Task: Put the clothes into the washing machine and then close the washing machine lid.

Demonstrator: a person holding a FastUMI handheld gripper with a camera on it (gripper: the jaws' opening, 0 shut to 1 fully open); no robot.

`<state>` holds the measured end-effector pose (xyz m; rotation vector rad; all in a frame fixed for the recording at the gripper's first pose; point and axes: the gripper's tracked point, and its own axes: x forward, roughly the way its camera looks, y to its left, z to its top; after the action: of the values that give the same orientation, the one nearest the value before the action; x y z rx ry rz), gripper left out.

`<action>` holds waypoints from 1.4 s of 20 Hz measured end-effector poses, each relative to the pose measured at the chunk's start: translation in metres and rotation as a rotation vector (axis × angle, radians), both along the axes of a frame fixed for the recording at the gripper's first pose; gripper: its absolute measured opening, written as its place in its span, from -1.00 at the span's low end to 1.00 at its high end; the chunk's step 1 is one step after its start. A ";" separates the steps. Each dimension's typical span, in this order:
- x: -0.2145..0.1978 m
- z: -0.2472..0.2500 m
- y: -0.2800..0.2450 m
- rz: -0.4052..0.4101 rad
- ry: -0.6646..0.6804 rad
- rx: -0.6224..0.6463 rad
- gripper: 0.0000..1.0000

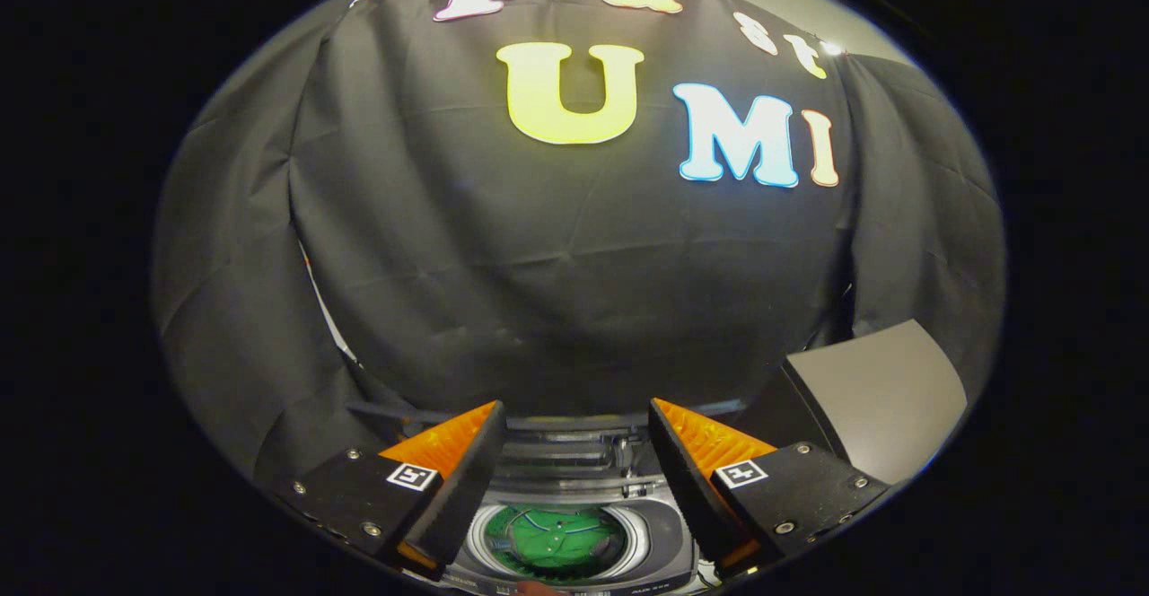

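Clothes (555, 540) inside washing machine (660, 533) drum

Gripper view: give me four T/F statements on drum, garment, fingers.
1. A green garment lies inside the washer drum. True.
2. The hand-held gripper is shut on the garment. False: its fingers are spread apart, with nothing between them.
3. The drum opening sits below, between the fingers. True.
4. The washer lid covers the drum. False: the drum is open to view, garment visible.
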<state>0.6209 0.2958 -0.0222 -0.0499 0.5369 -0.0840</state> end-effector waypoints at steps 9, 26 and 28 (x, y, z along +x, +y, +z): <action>0.064 -0.057 -0.020 0.014 0.197 -0.021 0.94; 0.031 -0.094 -0.010 0.068 0.234 0.053 0.93; 0.025 -0.093 -0.009 0.078 0.226 0.057 0.93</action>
<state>0.6461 0.2865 -0.1155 -0.0244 0.7621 0.0135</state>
